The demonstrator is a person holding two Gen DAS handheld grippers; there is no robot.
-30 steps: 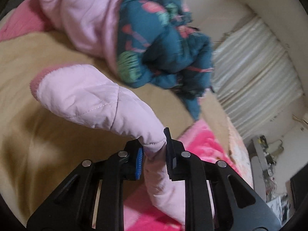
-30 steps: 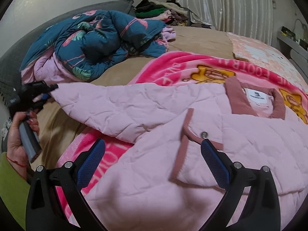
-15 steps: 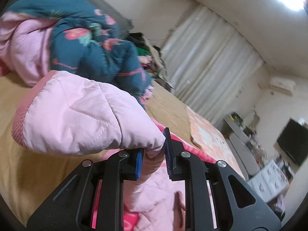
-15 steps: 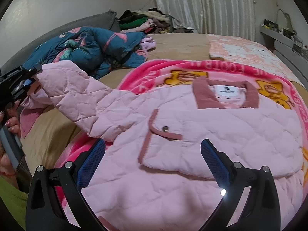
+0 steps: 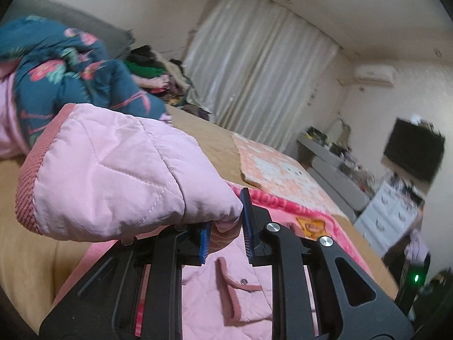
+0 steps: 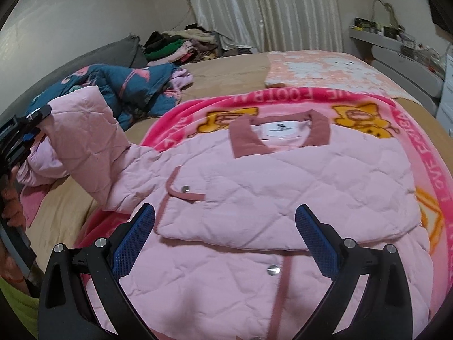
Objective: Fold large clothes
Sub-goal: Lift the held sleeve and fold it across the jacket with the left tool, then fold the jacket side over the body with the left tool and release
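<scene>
The pink quilted jacket (image 6: 283, 187) is lying front-up on a pink blanket (image 6: 424, 147) spread over the bed (image 6: 226, 68). Its sleeve (image 5: 113, 170) is being carried in the air, the left hand-held gripper (image 5: 225, 226) clamping a pinch of fabric near the cuff. The right hand-held gripper (image 6: 225, 243) is hovering over the hem, fingers apart and empty. A good fold is laying the sleeve flat across the chest, creasing at the shoulder seam, without dragging the body askew.

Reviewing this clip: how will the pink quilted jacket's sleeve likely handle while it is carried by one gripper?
Probably floppy: the sleeve bends and creases beyond the left gripper. Likely light, since a small pinch lifts it. Its smooth shell may slip.
</scene>
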